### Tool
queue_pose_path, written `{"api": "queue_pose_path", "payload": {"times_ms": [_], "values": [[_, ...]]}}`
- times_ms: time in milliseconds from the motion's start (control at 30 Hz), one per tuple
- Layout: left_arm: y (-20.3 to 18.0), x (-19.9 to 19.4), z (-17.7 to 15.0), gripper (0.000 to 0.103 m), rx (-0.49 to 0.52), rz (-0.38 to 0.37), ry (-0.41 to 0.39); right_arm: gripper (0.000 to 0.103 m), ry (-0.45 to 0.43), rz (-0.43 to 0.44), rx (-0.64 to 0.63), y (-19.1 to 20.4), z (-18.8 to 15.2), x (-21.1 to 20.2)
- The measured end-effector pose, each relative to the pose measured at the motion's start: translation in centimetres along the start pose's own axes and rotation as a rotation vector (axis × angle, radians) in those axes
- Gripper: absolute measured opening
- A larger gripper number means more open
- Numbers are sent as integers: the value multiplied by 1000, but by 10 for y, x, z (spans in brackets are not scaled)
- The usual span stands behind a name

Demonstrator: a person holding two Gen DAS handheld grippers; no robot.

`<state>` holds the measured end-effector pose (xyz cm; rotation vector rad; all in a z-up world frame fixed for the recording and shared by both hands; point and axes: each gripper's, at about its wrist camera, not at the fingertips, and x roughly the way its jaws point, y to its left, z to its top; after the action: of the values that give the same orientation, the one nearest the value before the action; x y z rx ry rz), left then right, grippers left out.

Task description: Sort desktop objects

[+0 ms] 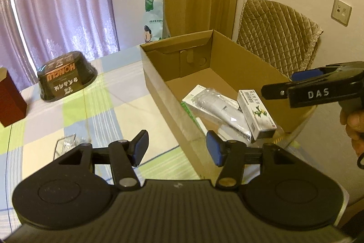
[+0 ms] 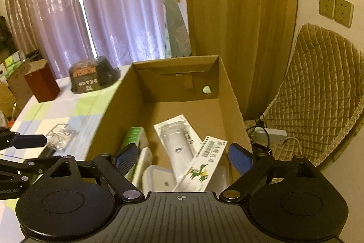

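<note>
An open cardboard box [image 1: 241, 60] stands on the checked tablecloth [image 1: 97, 106]. It holds a white carton with a green dinosaur [image 1: 257, 115], a blister-packed white item [image 1: 218, 108] and a green-and-white carton [image 1: 190, 106]. My left gripper [image 1: 177, 147] is open and holds nothing, at the box's near left corner. My right gripper [image 2: 184, 158] is open over the box, above the dinosaur carton [image 2: 202, 170] and the blister pack [image 2: 177, 142], touching neither. A clear plastic package [image 1: 66, 142] lies on the cloth left of the left gripper.
An upturned black bowl [image 1: 66, 79] and a dark red box [image 1: 9, 104] sit at the far left of the table. A green bag [image 1: 154, 10] leans behind the box. A quilted chair [image 2: 318, 92] and a power strip [image 2: 270, 136] are to the right. A hand [image 1: 355, 126] holds the right gripper.
</note>
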<state>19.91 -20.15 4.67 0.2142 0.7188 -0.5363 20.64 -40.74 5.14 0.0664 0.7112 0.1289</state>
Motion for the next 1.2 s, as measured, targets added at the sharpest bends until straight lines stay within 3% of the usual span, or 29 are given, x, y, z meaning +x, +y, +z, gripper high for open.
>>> {"api": "queue_pose_path", "payload": {"times_ms": [400, 567, 833, 1200], "values": [[27, -66, -66, 59, -67, 65, 36, 89, -79, 148, 19, 67, -26, -68], [49, -99, -93, 62, -109, 113, 51, 89, -54, 214, 0, 107, -43, -79], [68, -144, -126, 79, -143, 162, 67, 90, 40, 260, 19, 151, -84, -80], [84, -158, -153, 87, -175, 187, 115, 90, 126, 254, 6, 164, -118, -82]]}}
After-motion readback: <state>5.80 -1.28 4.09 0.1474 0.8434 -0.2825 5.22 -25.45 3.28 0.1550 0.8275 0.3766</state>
